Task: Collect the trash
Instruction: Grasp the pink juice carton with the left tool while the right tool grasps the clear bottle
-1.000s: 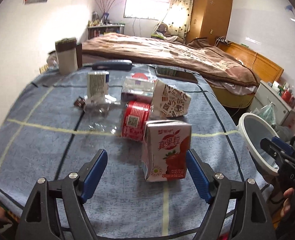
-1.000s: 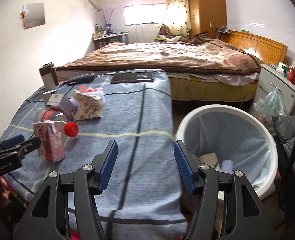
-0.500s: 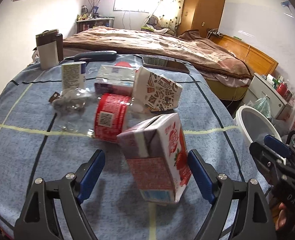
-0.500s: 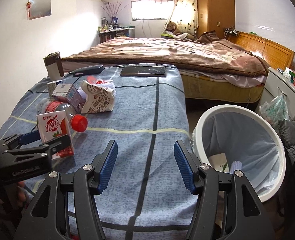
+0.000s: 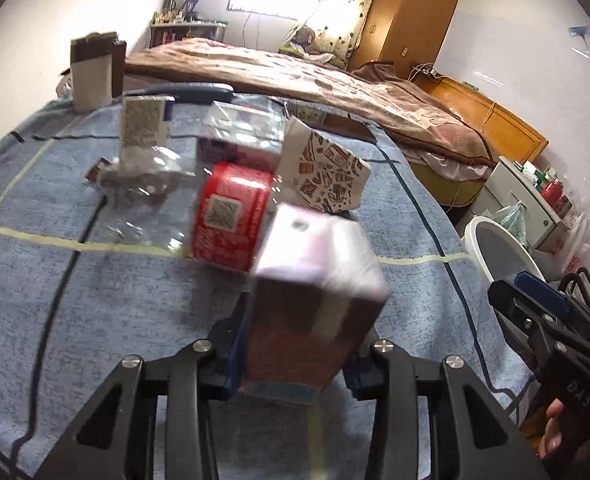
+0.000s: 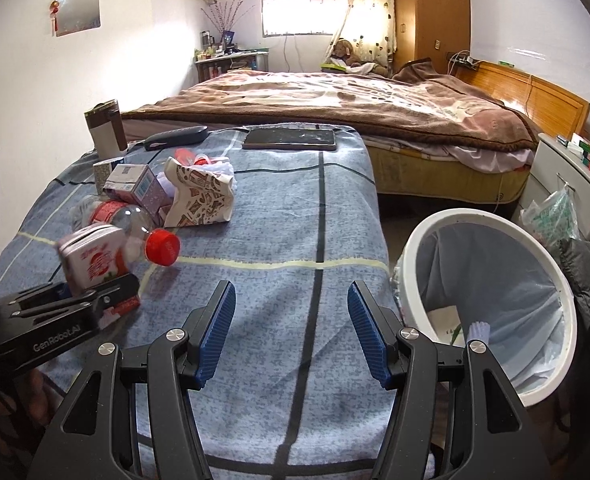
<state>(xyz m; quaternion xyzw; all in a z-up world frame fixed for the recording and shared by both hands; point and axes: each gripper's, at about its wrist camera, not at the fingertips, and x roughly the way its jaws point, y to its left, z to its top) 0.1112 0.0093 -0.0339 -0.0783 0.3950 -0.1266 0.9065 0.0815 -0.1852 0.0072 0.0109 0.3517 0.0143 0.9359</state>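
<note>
Status of left tongs: just closed from a wide gape down to a firm clamp on the pink-and-white strawberry drink carton, with blue pads pressed against its two side faces. One second ago: same carton upright and untouched on the blue checked cloth of the table, between open jaws. Now: tipped towards the camera, top face up and blurred, at the near end of the table just in front of the clear plastic bottle with the red label and the patterned paper box. From the right wrist view, lower edge of carton close to the cloth; not possible to tell whether already clear of it. Status of right tongs: wide open, nothing between the pads, held over bare cloth beside the white round bin with pale blue liner. Meaning for the task, as a judgement: grasp step complete for one piece of trash, carry to the bin outstanding. Bin off the table's right edge, well apart from the carton. Remaining trash on the table: bottle, paper box and several small cartons behind. Risk: slip of the tilted carton under a partial grip.
</note>
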